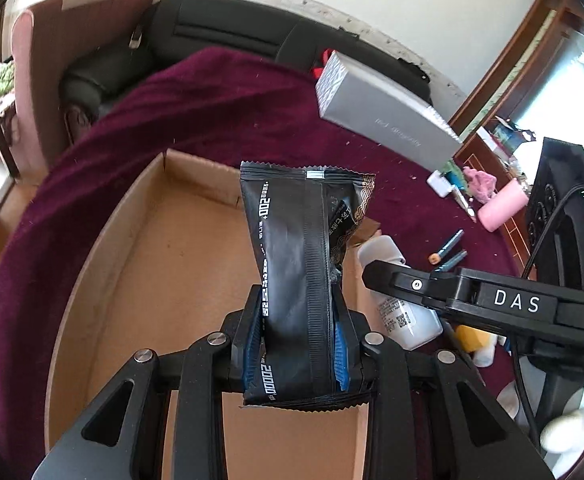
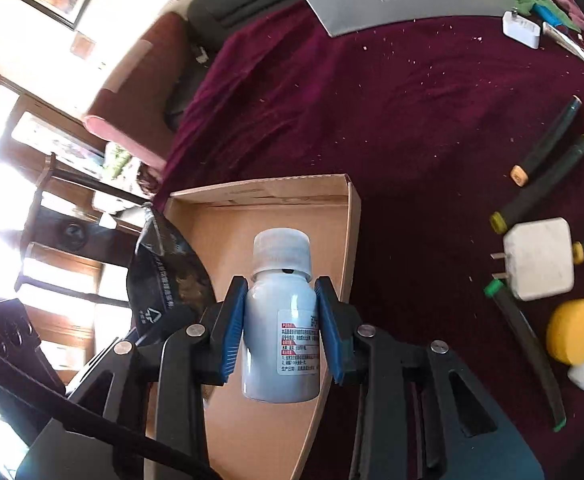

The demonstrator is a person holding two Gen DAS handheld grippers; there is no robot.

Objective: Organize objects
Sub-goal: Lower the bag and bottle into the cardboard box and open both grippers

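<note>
Blue pads (image 1: pixel 342 344) of your left gripper (image 1: pixel 298 344) pinch a black crinkled snack packet (image 1: pixel 296 264) above the empty cardboard tray (image 1: pixel 151 248), poised for deposit. Your right gripper (image 2: pixel 279 324) clamps a white capped bottle (image 2: pixel 279 320) over the same tray (image 2: pixel 354 216), label facing you.

My left gripper (image 1: pixel 300 344) clamps a black snack packet (image 1: pixel 300 248) between its blue pads, above a cardboard tray (image 1: pixel 151 248) on the maroon cloth (image 1: pixel 219 100). My right gripper (image 1: pixel 376 276) reaches in from the right, over a white bottle (image 1: pixel 408 320). A grey box (image 1: pixel 388 112) lies beyond, with markers (image 1: pixel 450 246) nearby.
</note>
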